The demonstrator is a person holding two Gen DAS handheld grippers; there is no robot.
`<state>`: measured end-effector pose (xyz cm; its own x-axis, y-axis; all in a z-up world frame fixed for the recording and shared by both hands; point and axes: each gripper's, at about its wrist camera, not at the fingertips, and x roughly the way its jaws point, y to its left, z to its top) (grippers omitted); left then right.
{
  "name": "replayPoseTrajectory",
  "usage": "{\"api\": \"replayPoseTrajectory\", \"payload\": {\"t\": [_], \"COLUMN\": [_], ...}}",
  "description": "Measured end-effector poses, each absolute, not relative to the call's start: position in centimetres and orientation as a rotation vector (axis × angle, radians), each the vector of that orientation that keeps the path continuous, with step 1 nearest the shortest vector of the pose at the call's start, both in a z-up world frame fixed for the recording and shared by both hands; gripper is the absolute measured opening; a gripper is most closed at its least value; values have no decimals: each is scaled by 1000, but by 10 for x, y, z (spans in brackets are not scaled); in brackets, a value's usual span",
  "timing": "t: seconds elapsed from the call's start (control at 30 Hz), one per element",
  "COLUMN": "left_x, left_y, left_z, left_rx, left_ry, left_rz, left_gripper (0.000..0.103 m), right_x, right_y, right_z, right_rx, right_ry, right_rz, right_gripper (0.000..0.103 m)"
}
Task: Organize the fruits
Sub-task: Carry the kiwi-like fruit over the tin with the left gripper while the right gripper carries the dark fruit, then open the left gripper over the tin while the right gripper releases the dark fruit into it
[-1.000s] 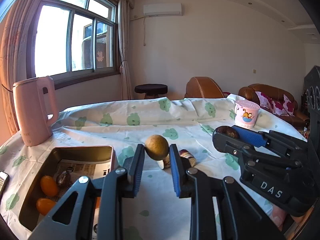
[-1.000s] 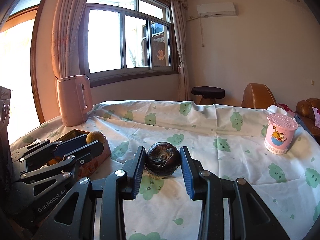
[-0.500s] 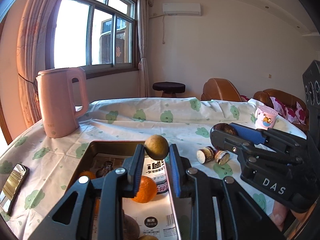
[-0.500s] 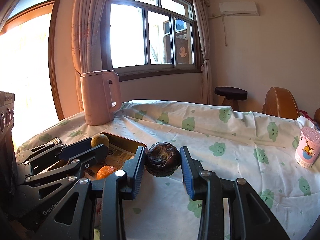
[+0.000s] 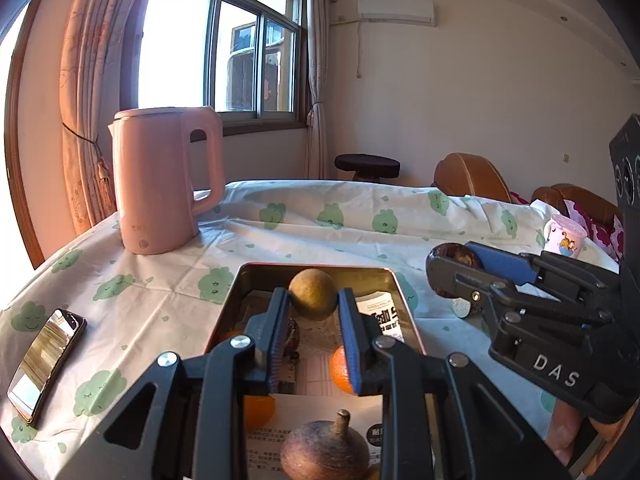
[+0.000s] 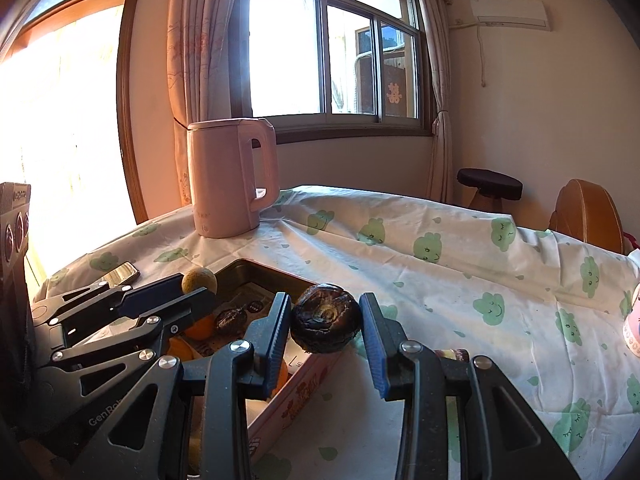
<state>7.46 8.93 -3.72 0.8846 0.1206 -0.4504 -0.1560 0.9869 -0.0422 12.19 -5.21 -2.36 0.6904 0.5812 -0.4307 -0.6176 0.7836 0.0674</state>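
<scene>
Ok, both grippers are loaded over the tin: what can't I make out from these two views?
- Tin contents, left wrist view: partly hidden by the left gripper and its tan fruit.
- Tin's near end: cut off by the bottom edge.
- Small items beyond the right gripper: mostly hidden behind it.
- Pink cup, right wrist view: cut by the right edge.

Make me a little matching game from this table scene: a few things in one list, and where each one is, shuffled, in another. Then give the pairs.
Things:
1. tan round fruit
2. dark wrinkled fruit
3. phone
4. pink kettle

Places:
A. flat on the tablecloth, left of the tin tray
B. upright on the cloth near the window
C. clamped in the left gripper, over the tray
D. clamped in the right gripper, by the tray's edge

Pairs: 1-C, 2-D, 3-A, 4-B
</scene>
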Motion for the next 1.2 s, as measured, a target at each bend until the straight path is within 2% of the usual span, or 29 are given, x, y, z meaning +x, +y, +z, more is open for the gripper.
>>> {"api": "replayPoseTrajectory", "payload": {"t": [1.0,1.1,1.2], "left_x": [87,85,82], "left_y": [122,123,126], "left_z": [-53,-53,-52], "left_rx": [-125,-127,-138], "left_ry": [563,550,531], "left_rz": [180,201,219], "left_gripper": [28,38,55], "right_x": [143,142,141], "right_y": [5,7,2], "right_z": [-53,-55,-51], "right_rx": [-162,-171,-167], "right_ry": [595,601,590], "right_rz": [738,740,723], "right_gripper": [38,40,42]}}
